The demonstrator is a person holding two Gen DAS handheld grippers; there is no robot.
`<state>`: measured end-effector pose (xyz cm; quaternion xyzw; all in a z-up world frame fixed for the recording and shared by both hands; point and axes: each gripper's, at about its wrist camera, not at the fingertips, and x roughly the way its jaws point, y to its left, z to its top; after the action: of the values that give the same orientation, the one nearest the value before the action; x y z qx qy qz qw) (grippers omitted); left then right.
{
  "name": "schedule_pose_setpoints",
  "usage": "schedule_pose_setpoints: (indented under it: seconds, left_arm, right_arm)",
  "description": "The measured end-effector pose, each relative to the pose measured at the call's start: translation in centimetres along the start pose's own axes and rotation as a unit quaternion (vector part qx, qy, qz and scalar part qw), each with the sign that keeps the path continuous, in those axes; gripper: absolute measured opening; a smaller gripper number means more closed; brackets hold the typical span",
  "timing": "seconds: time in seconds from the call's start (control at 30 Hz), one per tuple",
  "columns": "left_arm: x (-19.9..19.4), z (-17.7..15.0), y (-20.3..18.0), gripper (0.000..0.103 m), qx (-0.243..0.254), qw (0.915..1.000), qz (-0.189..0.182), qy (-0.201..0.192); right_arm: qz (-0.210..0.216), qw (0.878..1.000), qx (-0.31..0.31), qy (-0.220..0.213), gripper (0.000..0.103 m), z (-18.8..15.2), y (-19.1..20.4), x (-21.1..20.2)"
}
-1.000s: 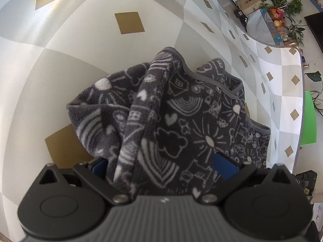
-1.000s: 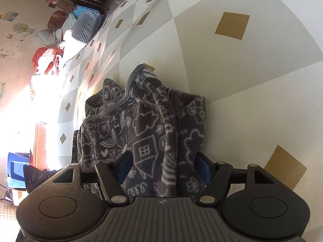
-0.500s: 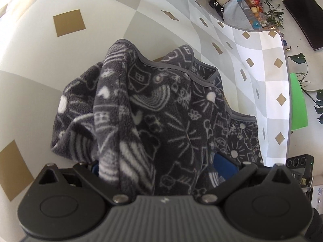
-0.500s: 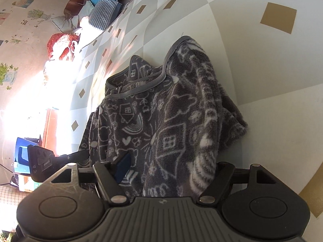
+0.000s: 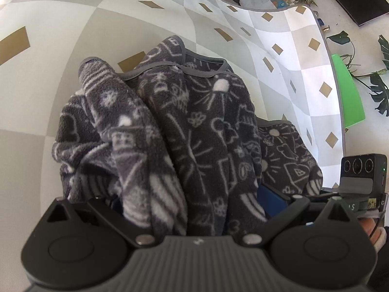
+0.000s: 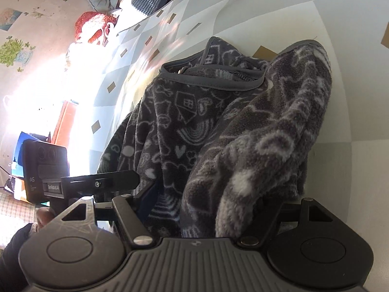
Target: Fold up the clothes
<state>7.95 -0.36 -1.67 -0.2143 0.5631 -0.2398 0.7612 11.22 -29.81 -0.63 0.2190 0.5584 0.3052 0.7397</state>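
Note:
A dark grey fleece garment point(image 5: 206, 126) with white doodle drawings and a grey bound edge hangs bunched over the checked cloth. My left gripper point(image 5: 192, 194) is shut on a thick wad of it; one blue pad point(image 5: 269, 199) shows and the other is buried in folds. In the right wrist view the same garment point(image 6: 194, 121) fills the middle, and my right gripper point(image 6: 209, 194) is shut on another thick fold, its right finger hidden by fleece. The two grippers are close side by side: the right one's camera block point(image 5: 362, 170) and the left one's camera block point(image 6: 43, 165) each show at the frame edge.
A white and grey checked cloth with gold diamonds point(image 5: 48, 97) covers the table; its edge point(image 5: 338, 92) curves down the right. Beyond it lie a green board point(image 5: 350, 92) and plants. Cushions and a red bag point(image 6: 97, 29) sit past the far side.
Both grippers have travelled across the cloth with the garment and rolled. They have come closer together, so each other's camera block now shows. The fleece has bunched up higher between them.

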Motion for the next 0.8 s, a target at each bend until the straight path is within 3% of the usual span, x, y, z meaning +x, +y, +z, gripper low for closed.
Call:
schedule_pose_setpoints:
  seconds: [0.23,0.4,0.5,0.63,0.8]
  left_arm:
    - [-0.1,-0.1,0.2,0.102,-0.002,1.0,-0.006,-0.007]
    - [0.5,-0.8,-2.0,0.102,0.056,0.9974,0.044,-0.013]
    - [0.9,-1.6,-3.5,0.102,0.097,0.9921,0.076,-0.022]
    - [0.6,-2.2,-4.5,0.099,0.125,0.9877,0.088,-0.034]
    - [0.4,-2.5,-5.2,0.097,0.141,0.9843,0.098,-0.041]
  right_arm:
    - [-0.019,1.0,-0.021,-0.006,0.061,-0.4,0.3,-0.2]
    - [-0.073,0.991,-0.11,-0.007,0.059,-1.4,2.7,0.4]
    - [-0.096,0.985,-0.142,-0.01,0.053,-1.9,3.7,0.9]
    - [-0.11,0.978,-0.177,-0.011,0.046,-2.3,4.6,0.9]
    - [-0.119,0.974,-0.192,-0.01,0.044,-2.4,5.1,1.3]
